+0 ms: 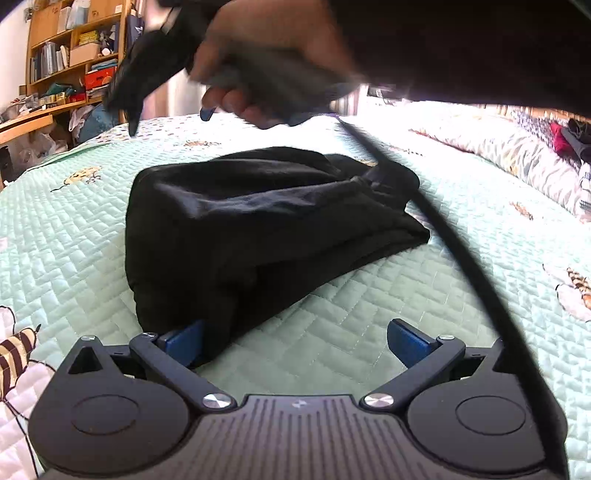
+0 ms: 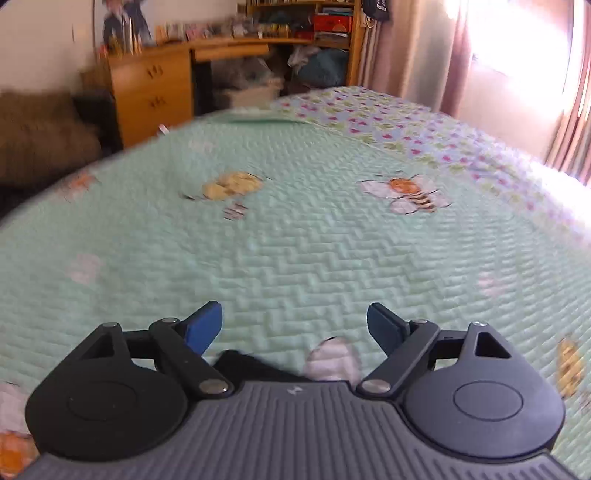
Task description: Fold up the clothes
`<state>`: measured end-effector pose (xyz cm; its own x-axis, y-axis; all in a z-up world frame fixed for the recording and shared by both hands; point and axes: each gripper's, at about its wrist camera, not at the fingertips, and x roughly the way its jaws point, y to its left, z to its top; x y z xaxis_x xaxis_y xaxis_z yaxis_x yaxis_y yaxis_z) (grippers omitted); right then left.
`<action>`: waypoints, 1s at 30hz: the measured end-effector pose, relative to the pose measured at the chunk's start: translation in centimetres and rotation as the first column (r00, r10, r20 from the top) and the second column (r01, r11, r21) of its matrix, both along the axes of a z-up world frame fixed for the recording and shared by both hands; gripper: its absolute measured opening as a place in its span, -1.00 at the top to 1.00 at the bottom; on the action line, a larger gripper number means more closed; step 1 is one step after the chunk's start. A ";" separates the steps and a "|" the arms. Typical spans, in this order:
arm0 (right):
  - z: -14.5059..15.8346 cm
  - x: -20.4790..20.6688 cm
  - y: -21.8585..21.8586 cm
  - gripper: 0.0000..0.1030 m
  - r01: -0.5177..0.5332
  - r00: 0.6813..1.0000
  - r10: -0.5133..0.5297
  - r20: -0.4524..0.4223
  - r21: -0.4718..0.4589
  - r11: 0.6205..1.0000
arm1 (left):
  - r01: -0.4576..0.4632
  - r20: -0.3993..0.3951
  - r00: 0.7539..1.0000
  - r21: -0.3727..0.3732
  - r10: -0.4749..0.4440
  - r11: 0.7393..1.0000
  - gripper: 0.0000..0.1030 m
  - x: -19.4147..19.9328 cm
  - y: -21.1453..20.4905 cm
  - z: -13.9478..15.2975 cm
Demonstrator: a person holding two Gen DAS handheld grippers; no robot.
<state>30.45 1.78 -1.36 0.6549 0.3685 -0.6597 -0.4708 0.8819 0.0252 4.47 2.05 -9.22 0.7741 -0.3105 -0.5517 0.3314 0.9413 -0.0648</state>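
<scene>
Left tongs [image 1: 295,341] spread beside black garment [image 1: 258,221]; right tongs [image 2: 294,328] spread, empty; no legible writing.

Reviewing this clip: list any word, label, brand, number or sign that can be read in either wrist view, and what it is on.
No text can be read.
Left gripper body: a small pale mark, no letters.
Right gripper body: the same mark, no letters.
Shelf boxes and books: printing too small and blurred.
Orange box: blurred, unreadable.
Quilt: bee pictures only.

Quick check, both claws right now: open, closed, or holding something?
Left claw: open, holding nothing; black garment lies against its left finger.
Right claw: open, empty, above the quilt.
</scene>
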 end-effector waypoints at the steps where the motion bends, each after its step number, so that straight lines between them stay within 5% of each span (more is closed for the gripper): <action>1: -0.1 -1.0 -0.2 -0.67 -0.029 0.999 0.029 -0.014 0.004 1.000 | -0.001 0.003 1.000 -0.010 0.001 1.000 -0.98 0.0 0.1 0.0; 4: -0.8 -3.8 -0.2 -0.64 -0.114 0.992 0.114 -0.058 -0.005 0.993 | -0.001 -0.005 1.000 0.004 0.001 1.000 -0.98 0.3 -0.4 -0.5; 8: -0.9 -3.7 1.2 -0.29 -0.150 0.987 0.149 -0.065 -0.017 0.988 | -0.003 0.009 1.000 0.076 0.002 0.997 -0.98 0.5 -1.9 -1.0; 10: -0.7 -2.0 2.7 -0.25 -0.199 0.979 0.192 -0.063 -0.131 0.971 | -0.002 0.008 1.000 0.082 0.002 0.997 -0.98 0.7 -2.3 -1.1; 12: -1.0 0.5 3.9 -0.13 -0.284 0.953 0.252 -0.168 -0.207 0.936 | -0.001 0.005 1.000 0.077 0.000 0.997 -0.98 0.8 -2.3 -1.1; 15: -0.9 2.5 5.5 -0.08 -0.392 0.916 0.345 -0.203 -0.281 0.876 | 0.002 0.002 1.000 0.079 -0.002 0.997 -0.98 1.0 -2.5 -1.2; 22: -5.0 4.3 9.0 -0.08 -0.610 0.782 0.433 -0.448 -0.411 0.677 | 0.005 -0.004 1.000 0.077 -0.005 0.997 -0.98 1.2 -2.5 -1.5; 24: -5.2 4.4 9.2 0.38 -0.632 0.766 0.456 -0.452 -0.403 0.662 | 0.008 -0.011 1.000 0.073 -0.007 0.997 -0.98 1.3 -2.5 -1.6; 25: -5.3 4.2 9.4 0.67 -0.636 0.766 0.464 -0.445 -0.415 0.650 | 0.009 -0.016 1.000 0.070 -0.008 0.998 -0.98 1.3 -2.5 -1.6; 27: -5.6 3.9 9.7 0.77 -0.632 0.773 0.466 -0.430 -0.455 0.628 | 0.010 -0.029 1.000 0.058 -0.008 0.998 -0.98 1.5 -2.4 -1.6; 29: -5.3 4.5 9.7 0.94 -0.574 0.819 0.440 -0.369 -0.499 0.650 | 0.012 -0.048 0.999 0.039 -0.010 0.999 -0.97 1.7 -2.2 -1.7; 30: -4.8 5.2 9.7 1.00 -0.499 0.867 0.405 -0.292 -0.537 0.680 | 0.012 -0.051 0.999 0.038 -0.010 0.999 -0.97 1.8 -2.3 -1.8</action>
